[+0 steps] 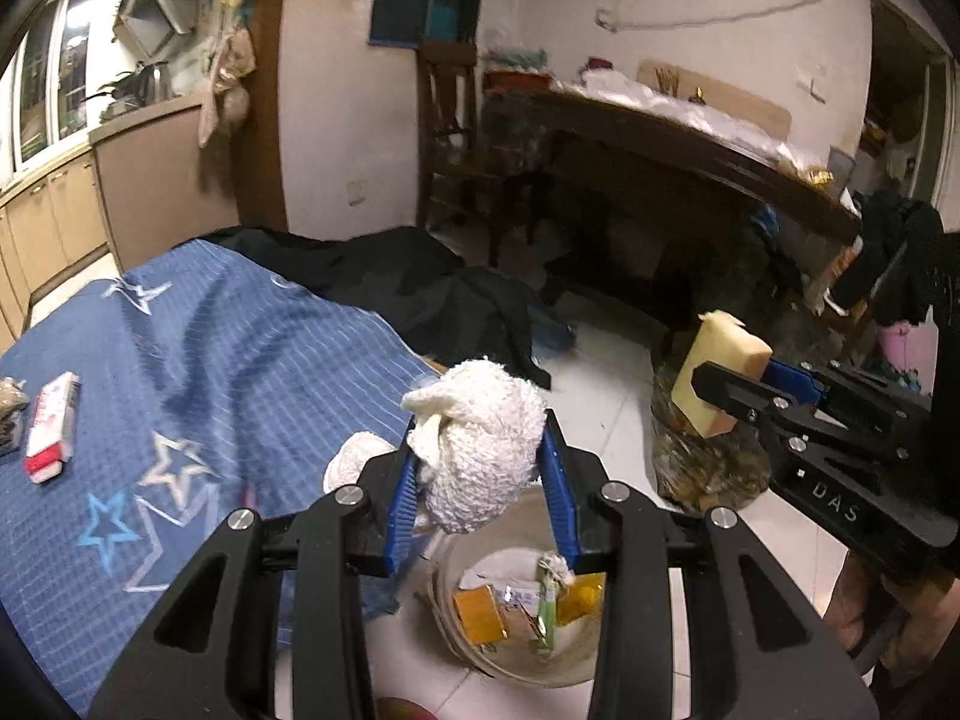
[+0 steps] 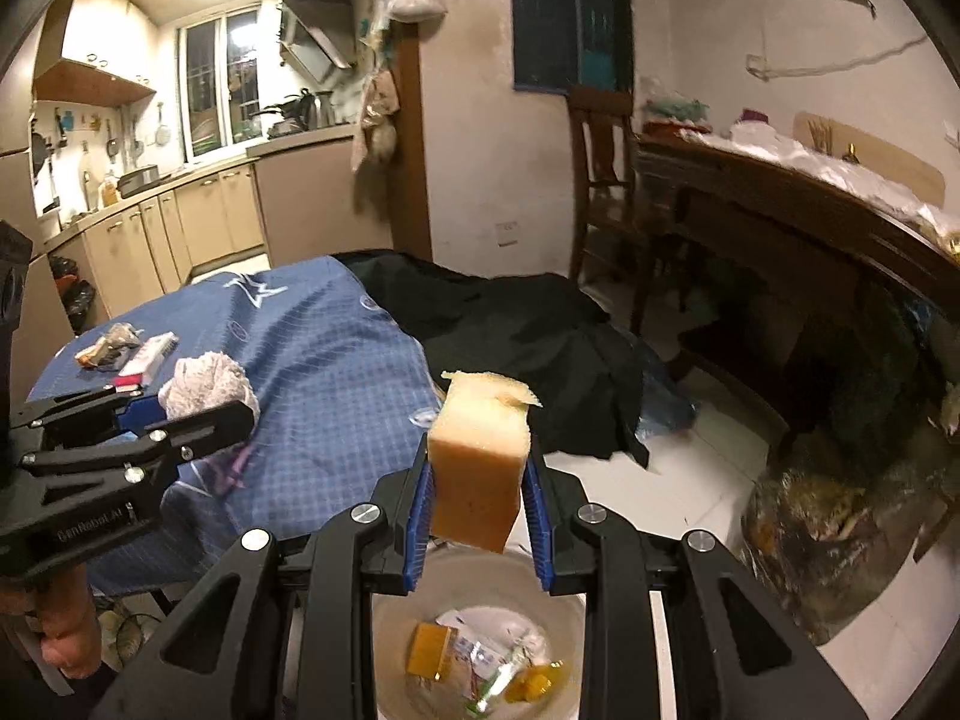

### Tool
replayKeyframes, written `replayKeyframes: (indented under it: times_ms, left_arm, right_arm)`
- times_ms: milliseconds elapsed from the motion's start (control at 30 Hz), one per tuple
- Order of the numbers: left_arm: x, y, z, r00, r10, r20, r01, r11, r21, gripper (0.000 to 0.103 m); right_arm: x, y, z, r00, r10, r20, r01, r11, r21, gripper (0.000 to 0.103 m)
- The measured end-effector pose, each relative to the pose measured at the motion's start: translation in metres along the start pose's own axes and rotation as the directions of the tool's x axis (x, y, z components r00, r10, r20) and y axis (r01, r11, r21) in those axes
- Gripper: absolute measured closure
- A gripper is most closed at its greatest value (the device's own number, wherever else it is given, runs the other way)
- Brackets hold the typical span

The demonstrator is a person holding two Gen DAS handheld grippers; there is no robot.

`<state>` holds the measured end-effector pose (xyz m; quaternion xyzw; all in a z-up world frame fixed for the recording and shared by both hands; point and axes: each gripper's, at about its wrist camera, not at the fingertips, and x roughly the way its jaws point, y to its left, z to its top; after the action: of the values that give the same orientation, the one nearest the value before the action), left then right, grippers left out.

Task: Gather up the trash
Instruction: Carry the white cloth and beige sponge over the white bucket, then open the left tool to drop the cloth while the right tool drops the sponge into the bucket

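Crumpled white cloth [image 1: 480, 444] clamped in left gripper [image 1: 483, 474], yellow sponge block [image 2: 480, 462] clamped in right gripper [image 2: 478, 513]. Both hung above white bucket [image 2: 390, 630] on floor, wrappers [image 2: 480, 660] inside. Sat beside blue star-print cloth [image 1: 210, 372] with red-white pack [image 1: 51, 426].

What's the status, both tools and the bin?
Left tool shut on white crumpled cloth. Right tool shut on yellow sponge block. Round white bin below, wrappers inside, path clear.
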<state>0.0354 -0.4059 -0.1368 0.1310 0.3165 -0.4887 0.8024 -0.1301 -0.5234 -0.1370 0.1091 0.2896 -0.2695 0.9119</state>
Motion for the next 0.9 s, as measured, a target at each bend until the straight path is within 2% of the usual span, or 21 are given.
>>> replayKeyframes:
  times_ms: [233,500,633,900]
  left_arm:
    - [0.046,-0.028,-0.022,0.995,0.017,-0.102,-0.015,1.0,0.024,0.068]
    - [0.086,-0.03,-0.052,0.977,0.054,-0.206,-0.053,0.999,0.015,0.068]
    - [0.098,-0.032,-0.061,0.969,0.064,-0.241,-0.061,0.998,0.018,0.068]
    - [0.119,-0.036,-0.073,0.955,0.057,-0.291,-0.055,0.998,0.015,0.068]
  right_arm:
    - [0.033,-0.025,-0.037,0.995,0.011,-0.101,-0.007,0.999,0.045,0.075]
    - [0.073,-0.024,-0.076,0.979,0.018,-0.202,-0.002,0.997,0.079,0.075]
    - [0.09,-0.029,-0.096,0.968,0.024,-0.249,0.001,0.995,0.099,0.075]
    - [0.113,-0.035,-0.114,0.949,0.025,-0.315,0.01,0.994,0.109,0.075]
